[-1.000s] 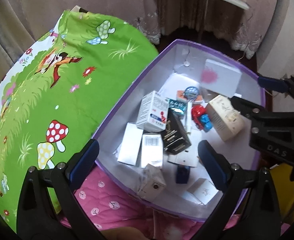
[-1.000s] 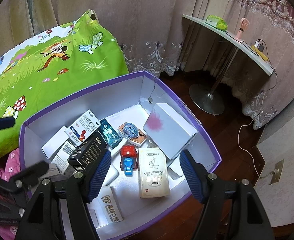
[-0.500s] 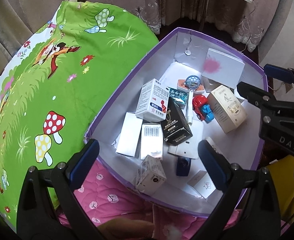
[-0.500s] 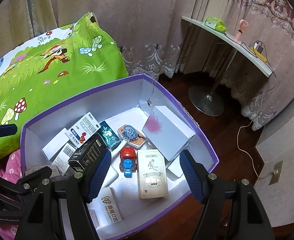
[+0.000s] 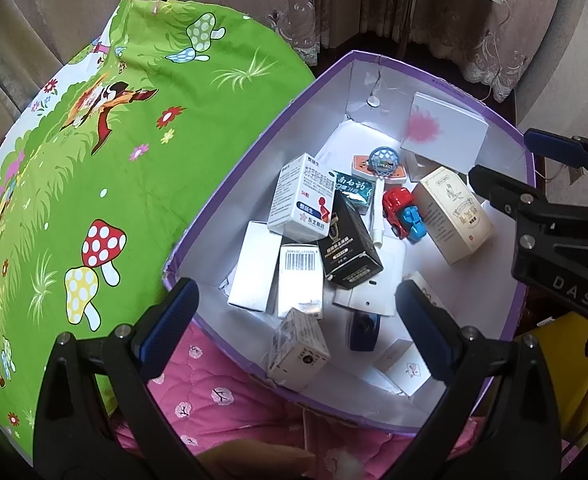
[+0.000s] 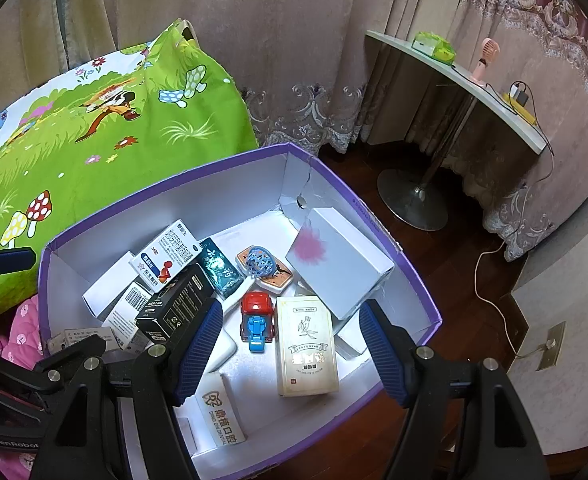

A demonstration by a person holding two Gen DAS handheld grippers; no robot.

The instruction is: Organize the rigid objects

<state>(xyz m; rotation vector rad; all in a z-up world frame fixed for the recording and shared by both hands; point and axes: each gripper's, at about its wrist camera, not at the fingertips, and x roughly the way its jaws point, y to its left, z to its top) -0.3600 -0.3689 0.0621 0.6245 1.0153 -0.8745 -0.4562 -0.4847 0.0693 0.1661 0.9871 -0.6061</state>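
Inside the purple box [image 6: 409,280], beside the toy car [image 6: 257,318], lies the cream carton [image 6: 305,346], light, stiff, best pinched across its long sides; both hand-held grippers, right [image 6: 288,354] and left [image 5: 294,322], hover wide, empty.

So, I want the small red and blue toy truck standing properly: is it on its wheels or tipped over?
On its wheels: the small red and blue toy truck shows its roof, wheels underneath.
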